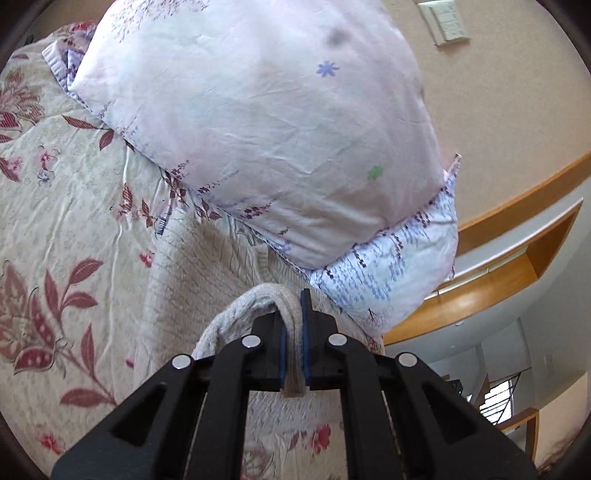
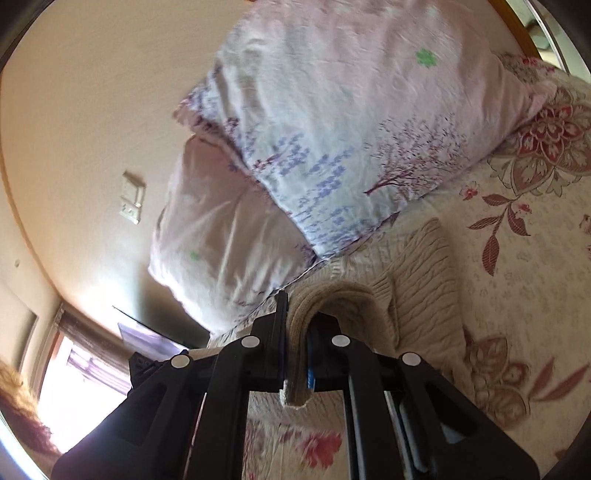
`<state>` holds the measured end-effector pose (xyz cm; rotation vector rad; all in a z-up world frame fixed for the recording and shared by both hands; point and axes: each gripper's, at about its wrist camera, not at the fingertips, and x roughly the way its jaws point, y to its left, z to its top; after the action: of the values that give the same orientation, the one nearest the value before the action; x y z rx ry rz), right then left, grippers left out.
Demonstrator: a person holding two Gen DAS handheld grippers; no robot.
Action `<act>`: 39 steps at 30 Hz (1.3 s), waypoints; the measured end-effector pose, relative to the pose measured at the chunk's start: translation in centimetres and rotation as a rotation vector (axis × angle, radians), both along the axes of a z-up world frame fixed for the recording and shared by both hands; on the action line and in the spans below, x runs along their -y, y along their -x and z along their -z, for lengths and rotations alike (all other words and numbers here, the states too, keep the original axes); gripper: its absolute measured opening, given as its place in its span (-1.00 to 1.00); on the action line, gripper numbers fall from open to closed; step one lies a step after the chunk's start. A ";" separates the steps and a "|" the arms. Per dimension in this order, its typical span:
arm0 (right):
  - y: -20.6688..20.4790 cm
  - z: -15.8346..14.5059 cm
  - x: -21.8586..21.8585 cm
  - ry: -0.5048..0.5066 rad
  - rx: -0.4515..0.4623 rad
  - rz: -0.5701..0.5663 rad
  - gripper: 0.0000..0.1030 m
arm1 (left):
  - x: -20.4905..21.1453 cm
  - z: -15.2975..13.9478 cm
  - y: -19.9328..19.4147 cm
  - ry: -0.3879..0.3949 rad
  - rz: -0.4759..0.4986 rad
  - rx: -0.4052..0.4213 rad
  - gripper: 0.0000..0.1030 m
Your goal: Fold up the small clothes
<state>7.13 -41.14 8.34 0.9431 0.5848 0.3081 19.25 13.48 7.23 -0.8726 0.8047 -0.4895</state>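
A cream knitted garment (image 1: pixel 207 266) lies on the floral bedspread, its far end tucked under the pillows. My left gripper (image 1: pixel 293 325) is shut on a ribbed edge of the garment (image 1: pixel 291 343), lifted into a loop above the bed. In the right wrist view the same garment (image 2: pixel 421 266) spreads to the right, and my right gripper (image 2: pixel 295 328) is shut on another thick fold of its edge (image 2: pixel 299 354). Both held edges hang down between the jaws.
Two stacked pale floral pillows (image 1: pixel 258 122) sit just beyond the garment, also in the right wrist view (image 2: pixel 332 122). The floral bedspread (image 1: pixel 55 206) stretches to the left. A wooden headboard ledge (image 1: pixel 498 280) and a wall switch plate (image 1: pixel 448 22) are at right.
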 end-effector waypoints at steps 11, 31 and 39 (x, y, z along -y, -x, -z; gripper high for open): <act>-3.9 3.3 1.1 -0.032 -0.115 0.079 -0.84 | 0.8 3.7 -5.3 0.027 -0.048 -0.113 -0.88; -8.4 3.8 2.1 -0.014 -0.295 0.201 -0.05 | 2.0 4.9 -8.0 -0.027 -0.145 -0.199 0.19; -4.2 2.6 1.8 0.225 -0.328 0.134 -0.09 | 1.1 3.0 -4.0 -0.328 -0.061 -0.132 -0.15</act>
<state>11.36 -42.96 5.69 0.8146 0.8334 -0.0352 23.21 12.39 4.23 -0.6265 0.9451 -0.2379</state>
